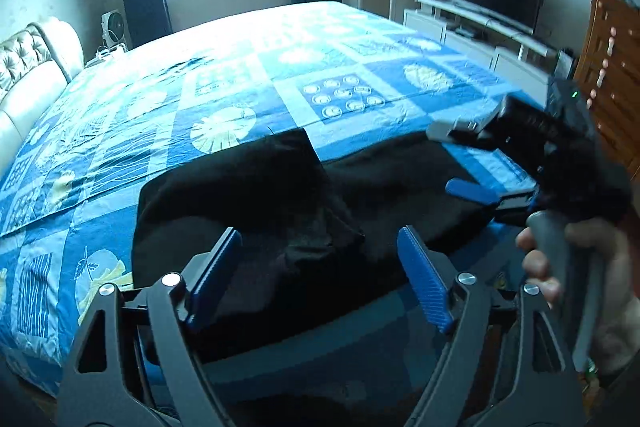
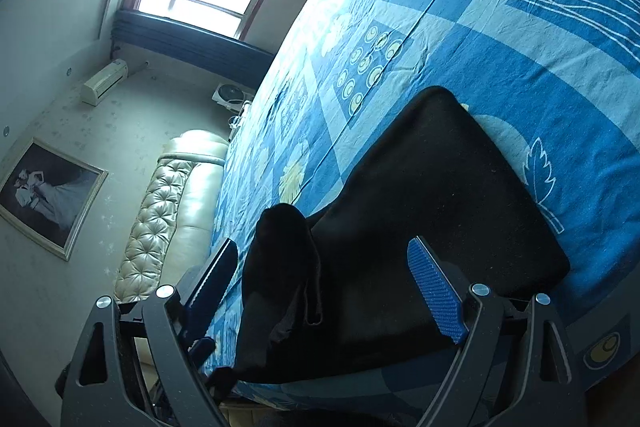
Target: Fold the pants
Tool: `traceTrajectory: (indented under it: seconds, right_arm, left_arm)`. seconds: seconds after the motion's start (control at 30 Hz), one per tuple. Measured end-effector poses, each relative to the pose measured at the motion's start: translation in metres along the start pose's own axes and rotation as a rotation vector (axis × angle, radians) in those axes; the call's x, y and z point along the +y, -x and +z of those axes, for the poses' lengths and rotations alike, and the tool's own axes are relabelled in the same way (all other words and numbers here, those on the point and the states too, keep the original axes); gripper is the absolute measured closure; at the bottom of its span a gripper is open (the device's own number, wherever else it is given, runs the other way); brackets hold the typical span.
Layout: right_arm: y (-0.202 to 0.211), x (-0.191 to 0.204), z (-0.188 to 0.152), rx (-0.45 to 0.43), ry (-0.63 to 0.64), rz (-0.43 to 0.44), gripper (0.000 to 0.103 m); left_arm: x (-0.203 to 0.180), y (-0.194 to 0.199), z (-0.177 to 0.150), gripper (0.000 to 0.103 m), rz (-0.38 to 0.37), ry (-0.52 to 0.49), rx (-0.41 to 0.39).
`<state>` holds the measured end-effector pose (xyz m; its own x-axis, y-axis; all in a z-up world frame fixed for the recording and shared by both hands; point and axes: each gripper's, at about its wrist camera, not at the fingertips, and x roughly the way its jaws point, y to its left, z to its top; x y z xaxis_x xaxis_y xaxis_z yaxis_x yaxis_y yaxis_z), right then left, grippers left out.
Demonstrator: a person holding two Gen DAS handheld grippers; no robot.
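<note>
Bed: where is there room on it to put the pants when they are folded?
Most of the blue patterned bedspread is bare, from the black pants up to the window-side edge, and leftward to the cream headboard. It is crowded only at the near edge, where the pants lie under both open grippers.

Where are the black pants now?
The black pants lie on the blue patterned bedspread at the bed's near edge, filling the lower middle of both wrist views.
</note>
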<state>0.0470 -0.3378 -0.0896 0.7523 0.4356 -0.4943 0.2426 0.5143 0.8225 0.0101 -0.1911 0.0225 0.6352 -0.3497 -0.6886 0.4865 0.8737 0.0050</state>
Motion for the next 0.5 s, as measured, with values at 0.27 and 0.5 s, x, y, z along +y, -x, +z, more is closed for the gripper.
traceTrajectory:
  seconds: [0.27,0.5]
  right_arm:
    - [-0.047,0.031,-0.016,0.163,0.087,0.016,0.017]
    - [-0.096,0.039,-0.025,0.265,0.112,-0.019,0.017]
  left_arm:
    - [0.112,0.031,-0.033,0.014,0.14,0.151,-0.019]
    - [0.179,0.026,-0.071,0.014,0.152,0.335,0.064]
